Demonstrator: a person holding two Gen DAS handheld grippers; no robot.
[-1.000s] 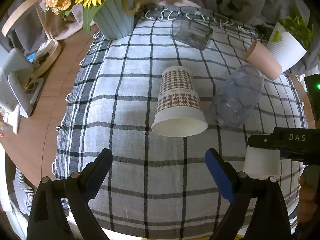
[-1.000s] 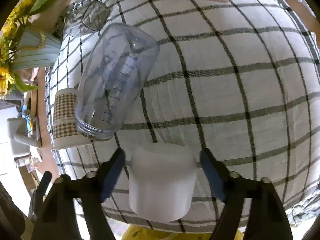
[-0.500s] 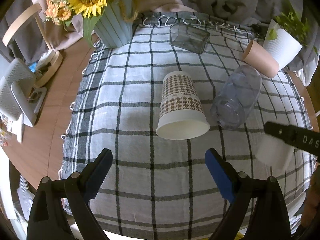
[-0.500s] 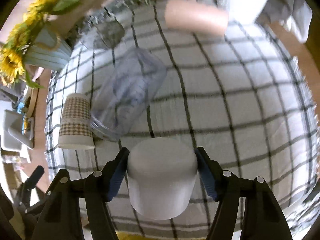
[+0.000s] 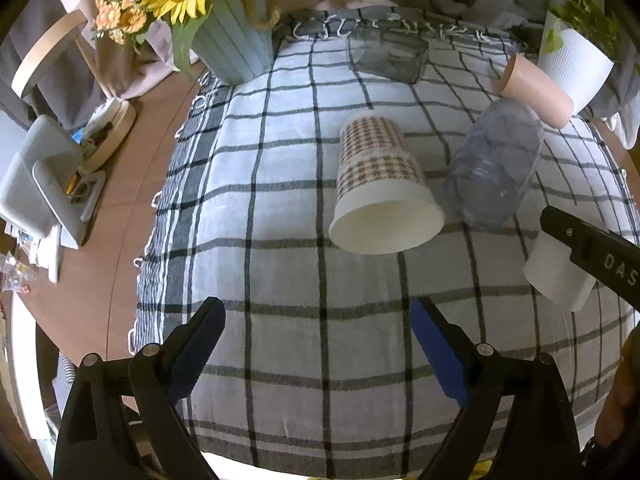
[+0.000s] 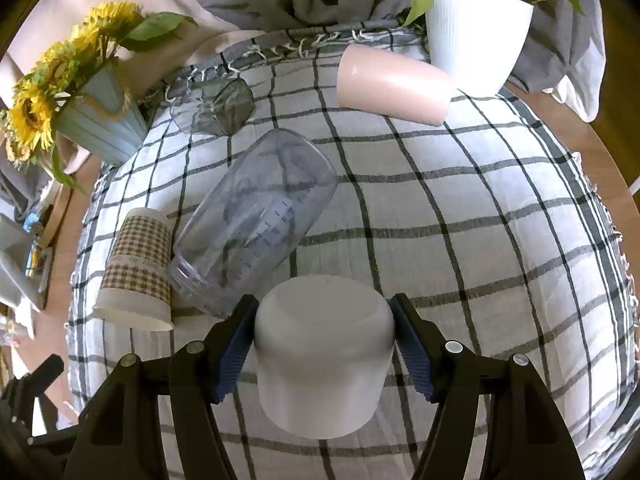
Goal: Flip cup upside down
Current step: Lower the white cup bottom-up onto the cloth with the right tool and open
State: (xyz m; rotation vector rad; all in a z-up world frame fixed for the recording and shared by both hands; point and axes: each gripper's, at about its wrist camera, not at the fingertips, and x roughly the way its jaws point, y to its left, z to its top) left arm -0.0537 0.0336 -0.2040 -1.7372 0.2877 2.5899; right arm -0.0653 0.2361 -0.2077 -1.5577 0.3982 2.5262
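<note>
My right gripper [image 6: 323,340] is shut on a white cup [image 6: 322,354], its closed base facing the camera, held above the checked tablecloth [image 6: 460,216]. In the left wrist view the same white cup [image 5: 554,276] shows at the right edge under the right gripper's black finger [image 5: 592,248]. My left gripper [image 5: 316,344] is open and empty above the cloth's near part. A houndstooth paper cup [image 5: 380,188] lies on its side ahead of it, mouth toward the camera.
A clear measuring jar [image 6: 256,224] lies on its side beside the paper cup [image 6: 136,268]. A pink cup [image 6: 394,84] and a glass tumbler [image 6: 212,108] lie at the back. A sunflower vase [image 5: 236,44] and a white plant pot [image 6: 474,28] stand at the far corners.
My right gripper has closed on the white cup and lifted it off the cloth, tilting up so more of the table shows. My left gripper has stayed open, drawing back slightly.
</note>
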